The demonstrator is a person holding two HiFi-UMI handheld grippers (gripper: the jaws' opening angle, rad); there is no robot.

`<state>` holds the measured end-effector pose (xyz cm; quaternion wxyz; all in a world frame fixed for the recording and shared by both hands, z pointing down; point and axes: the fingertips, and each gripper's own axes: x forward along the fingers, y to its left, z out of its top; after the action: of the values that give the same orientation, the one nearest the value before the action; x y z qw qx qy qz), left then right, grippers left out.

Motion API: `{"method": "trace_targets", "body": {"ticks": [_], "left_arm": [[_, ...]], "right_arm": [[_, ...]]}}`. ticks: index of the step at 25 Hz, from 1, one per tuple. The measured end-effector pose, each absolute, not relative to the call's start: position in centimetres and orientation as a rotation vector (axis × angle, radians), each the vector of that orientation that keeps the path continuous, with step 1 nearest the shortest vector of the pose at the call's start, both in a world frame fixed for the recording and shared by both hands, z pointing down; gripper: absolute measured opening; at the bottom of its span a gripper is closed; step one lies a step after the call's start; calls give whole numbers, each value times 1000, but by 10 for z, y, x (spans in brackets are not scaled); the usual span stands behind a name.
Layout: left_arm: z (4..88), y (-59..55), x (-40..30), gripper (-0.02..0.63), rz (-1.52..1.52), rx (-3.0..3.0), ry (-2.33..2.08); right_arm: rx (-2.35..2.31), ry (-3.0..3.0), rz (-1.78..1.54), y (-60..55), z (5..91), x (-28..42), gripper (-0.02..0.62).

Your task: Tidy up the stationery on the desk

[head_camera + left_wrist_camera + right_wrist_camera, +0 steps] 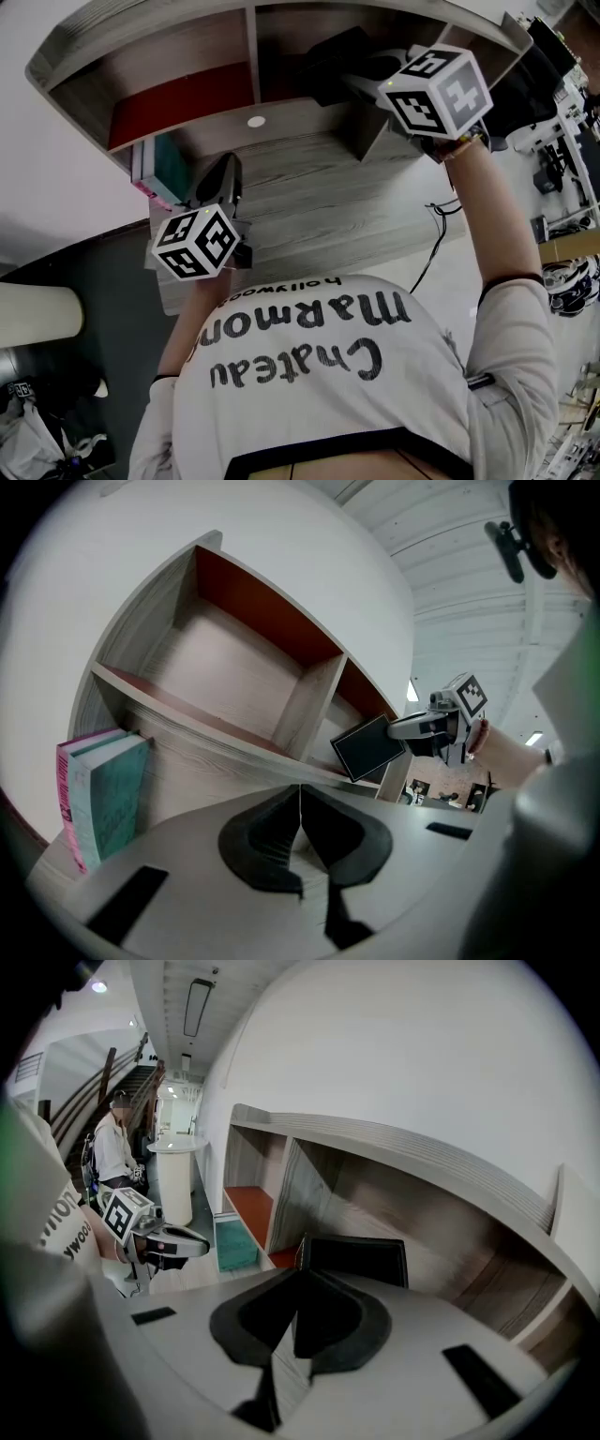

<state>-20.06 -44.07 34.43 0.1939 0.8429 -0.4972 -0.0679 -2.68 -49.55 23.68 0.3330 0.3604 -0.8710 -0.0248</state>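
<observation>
My right gripper (361, 82) is shut on a black notebook (339, 54), holding it on edge inside the right compartment of the grey wooden shelf (253, 70). In the right gripper view the notebook (361, 1258) sticks out just past the closed jaws (302, 1269). The left gripper view shows the same notebook (367, 747) tilted at the shelf's right bay. My left gripper (225, 176) hovers over the desk, shut and empty (300, 789). Just to its left, teal and pink books (155, 171) stand upright (108, 794) against the shelf's end.
The shelf (234, 667) has a red-backed left bay with nothing in it. The wooden desk (328, 211) has a black cable (436, 234) hanging off its right edge. A white round pillar (37, 314) stands at left, equipment clutter (562, 141) at right. A person (112, 1152) sits far back.
</observation>
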Motion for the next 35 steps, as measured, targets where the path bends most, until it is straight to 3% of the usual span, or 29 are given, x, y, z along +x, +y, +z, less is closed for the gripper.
{"method": "trace_targets", "body": {"ticks": [35], "left_arm": [[354,-463,-216,17,-297,2282,-1418]], "right_arm": [[699,-1972,-370,-527,237,-72,69]]}}
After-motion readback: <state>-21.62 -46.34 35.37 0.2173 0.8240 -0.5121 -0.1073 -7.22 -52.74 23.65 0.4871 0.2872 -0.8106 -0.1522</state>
